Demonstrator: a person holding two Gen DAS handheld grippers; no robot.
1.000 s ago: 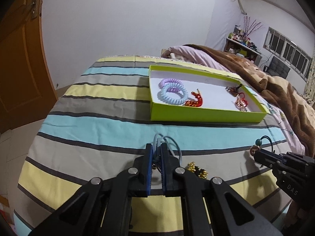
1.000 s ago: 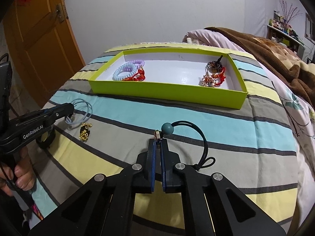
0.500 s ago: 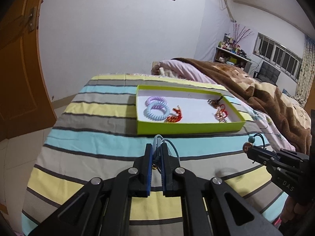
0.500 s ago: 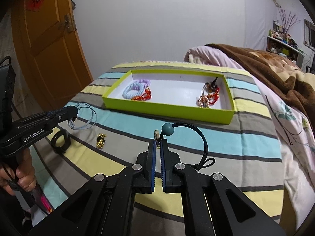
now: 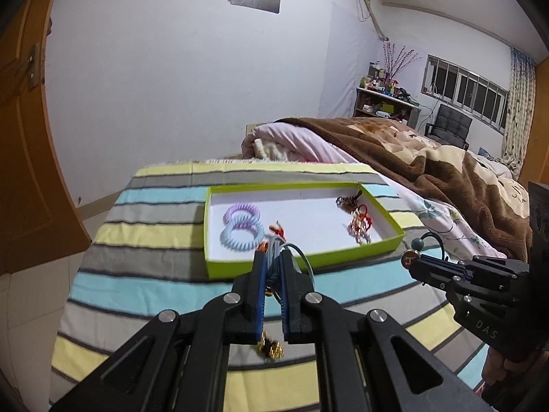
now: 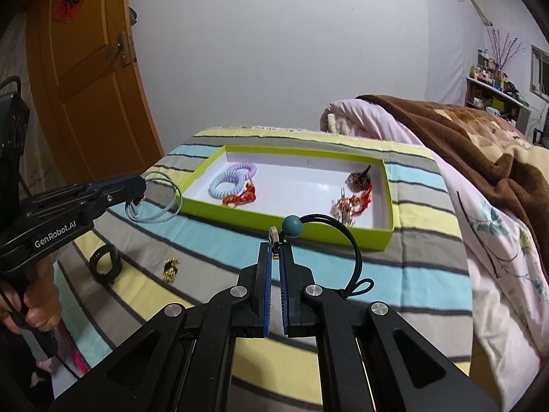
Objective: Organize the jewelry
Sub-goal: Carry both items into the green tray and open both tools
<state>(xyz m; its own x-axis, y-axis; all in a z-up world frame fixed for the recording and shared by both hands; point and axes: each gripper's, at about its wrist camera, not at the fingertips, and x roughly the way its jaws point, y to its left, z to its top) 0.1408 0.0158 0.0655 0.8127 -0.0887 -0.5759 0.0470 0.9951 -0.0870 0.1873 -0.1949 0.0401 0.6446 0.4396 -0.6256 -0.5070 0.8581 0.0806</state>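
Left gripper (image 5: pixel 272 264) pinched narrow on a pale blue cord bracelet (image 6: pixel 156 202); its loops hang out from the tips, off the bed, near-left of the tray. Right gripper (image 6: pixel 275 252) also narrow, clamped on a small metal charm of a black cord (image 6: pixel 346 240) with a teal bead (image 6: pixel 292 226) sitting just above the tips; the cord arcs right and back down beside the right finger, a small loop at its end.

Green tray (image 6: pixel 288 225) with white floor lies on the striped bedspread (image 6: pixel 411 271), far of both grippers. In the tray, left side: purple coil tie (image 6: pixel 245 168) and blue coil tie (image 6: pixel 226 185) overlapping, red-gold piece (image 6: pixel 242 197) touching them on the near side. Right side: dark beaded piece (image 6: pixel 358 180) far, red and gold tangle (image 6: pixel 350 206) near.

On the bedspread outside the tray, near-left: black ring-shaped band (image 6: pixel 104 264) and a small gold piece (image 6: pixel 171 267) just right of it, apart. Brown blanket (image 6: pixel 463 144) heaped right. A hand (image 6: pixel 31 309) grips the left gripper's handle at the left edge.
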